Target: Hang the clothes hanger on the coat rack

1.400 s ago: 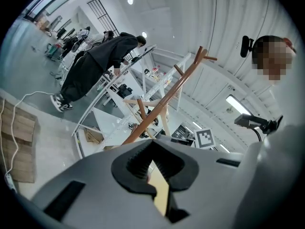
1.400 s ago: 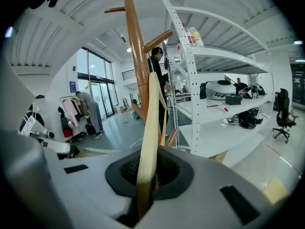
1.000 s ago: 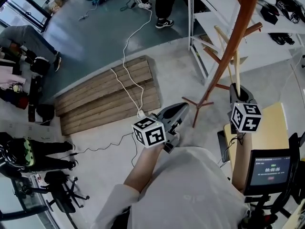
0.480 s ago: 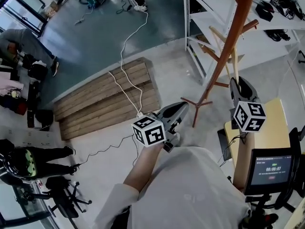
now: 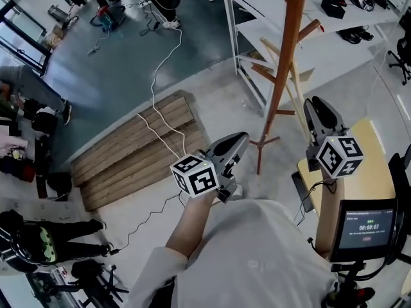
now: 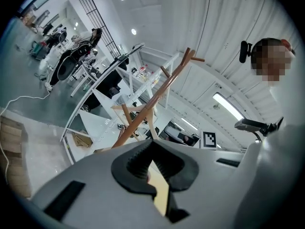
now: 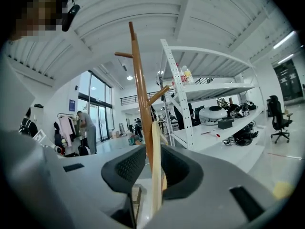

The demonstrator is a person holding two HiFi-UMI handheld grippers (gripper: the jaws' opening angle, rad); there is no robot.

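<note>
The brown wooden coat rack (image 5: 287, 63) stands on the floor ahead of me, with pegs angling up from its pole. A pale wooden clothes hanger (image 5: 289, 82) slants up beside the pole, and my right gripper (image 5: 313, 108) is shut on its lower end. In the right gripper view the hanger (image 7: 156, 147) runs up between the jaws, just in front of the rack's pole (image 7: 139, 89). My left gripper (image 5: 239, 140) hovers left of the rack's foot, shut and holding nothing. The left gripper view shows the rack (image 6: 159, 94) leaning across the picture.
White metal shelving (image 5: 253, 24) stands right behind the rack. A wooden pallet (image 5: 138, 149) lies on the floor at left, with a white cable (image 5: 160, 76) across it. A yellow table (image 5: 372, 172) and a screen (image 5: 363, 226) are at right.
My right gripper has lifted a little with the hanger, closer to the rack's pole. My head has turned, so the rack sits further left. The left gripper has hardly moved.
</note>
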